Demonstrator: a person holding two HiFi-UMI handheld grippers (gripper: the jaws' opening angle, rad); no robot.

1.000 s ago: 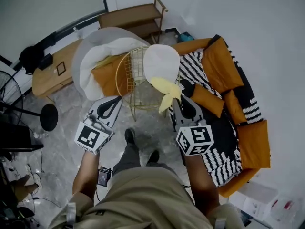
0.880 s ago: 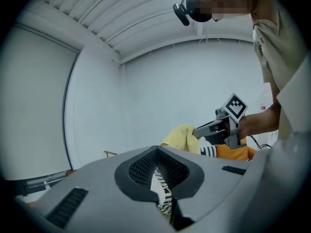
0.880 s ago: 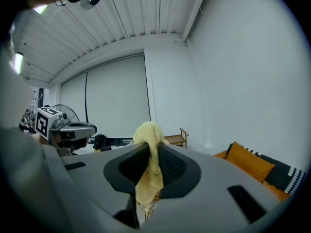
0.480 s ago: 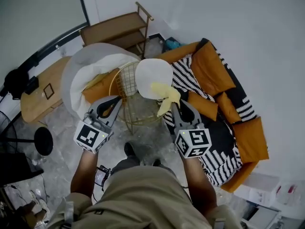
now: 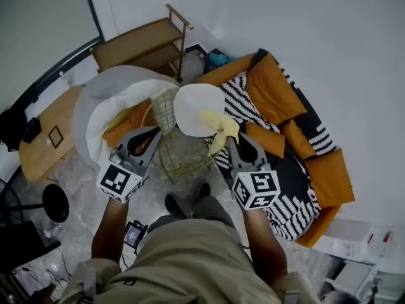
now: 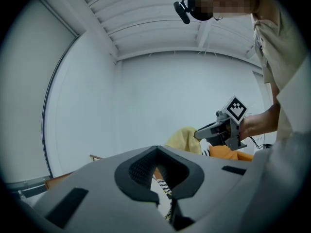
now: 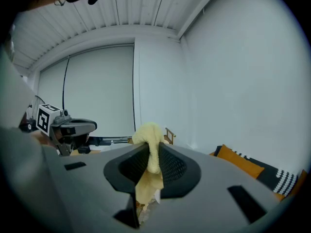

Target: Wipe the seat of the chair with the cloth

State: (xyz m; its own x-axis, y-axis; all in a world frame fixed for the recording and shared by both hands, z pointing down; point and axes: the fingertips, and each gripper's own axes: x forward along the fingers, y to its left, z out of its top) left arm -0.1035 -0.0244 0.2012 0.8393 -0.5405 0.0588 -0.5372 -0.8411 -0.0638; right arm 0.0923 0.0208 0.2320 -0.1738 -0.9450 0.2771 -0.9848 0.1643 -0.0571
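1. The left gripper (image 5: 152,133) is held out at the left, just short of the chair (image 5: 166,145); its claw is pressed together at the tips with nothing in it, and striped fabric shows through the gap behind them; I judge it is kept idle and clear so the other tool has the seat to itself.

2. The chair is a gold wire frame that stands between the two grippers, straight ahead of the person; its white round seat (image 5: 188,105) faces up and lies bare except at its near-right edge, so the wiping looks hardly begun.

3. The yellow cloth (image 5: 219,124) hangs bunched over that near-right edge; whether it touches the seat or hangs just above it, I cannot tell; a loose tail droops toward the gripper.

4. The right gripper (image 5: 231,139) pinches the cloth between its pads, with a lump standing beyond the tips and the rest trailing down between the jaws; that lump would serve as the wiping face, probably for a sweep leftward across the seat.

5. A sofa (image 5: 272,84) with orange cushions lies at the right, just beside the chair; the cloth's tail could brush it.
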